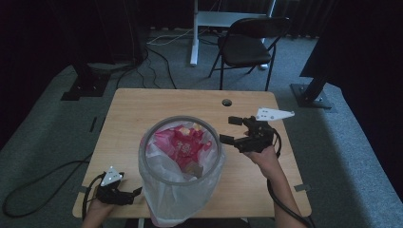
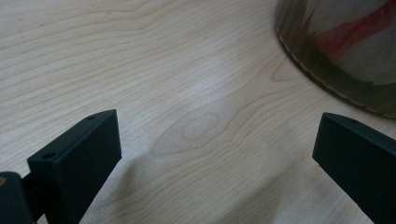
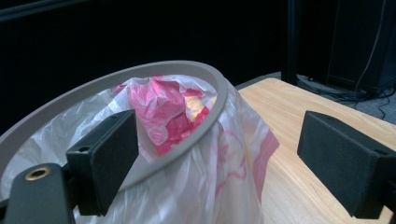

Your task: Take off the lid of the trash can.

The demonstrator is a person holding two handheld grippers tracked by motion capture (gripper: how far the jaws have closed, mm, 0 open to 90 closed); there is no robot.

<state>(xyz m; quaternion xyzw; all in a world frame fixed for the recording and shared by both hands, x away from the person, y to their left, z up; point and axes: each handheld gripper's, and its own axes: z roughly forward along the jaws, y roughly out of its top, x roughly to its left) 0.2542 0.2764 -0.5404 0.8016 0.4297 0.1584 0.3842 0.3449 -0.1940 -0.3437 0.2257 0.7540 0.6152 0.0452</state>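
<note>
My right tool [image 1: 236, 131] hangs just beside the bin [image 1: 183, 190], jaws wide, nothing in them, aimed at the near side of the rim [image 1: 219, 142]. The bin stands in the middle of the worktop [image 1: 142, 107], toward my edge of it, with a clear bag [image 1: 159, 159] draped over the rim and down the outside. Inside the bag sits crumpled pink wrapping [image 1: 183, 142].

From the right gripper view, the rim [image 3: 205, 121] runs between my jaws, with the bag's folded-over skirt [image 3: 224, 186] hanging below it. I judge the step is to take hold of that bag edge at the rim. So I want one jaw inside the ring and one outside, and I close on plastic, not on the ring itself. Grabbing the ring would just tip the bin my way.

My left tool [image 1: 116, 192] rests low on the worktop by the bin's left foot, jaws also wide and empty. In the left gripper view the bin's curved wall [image 2: 327, 70] sits at the upper right, apart from both jaws. That tool can steady the wall if the bin starts to slide.

The film is thin and slippery, I reckon. A shallow pinch may slip off, so I go deep enough to catch a good fold. Then I lift straight up and slowly, watching that the pink stuff doesn't spill out.
</note>
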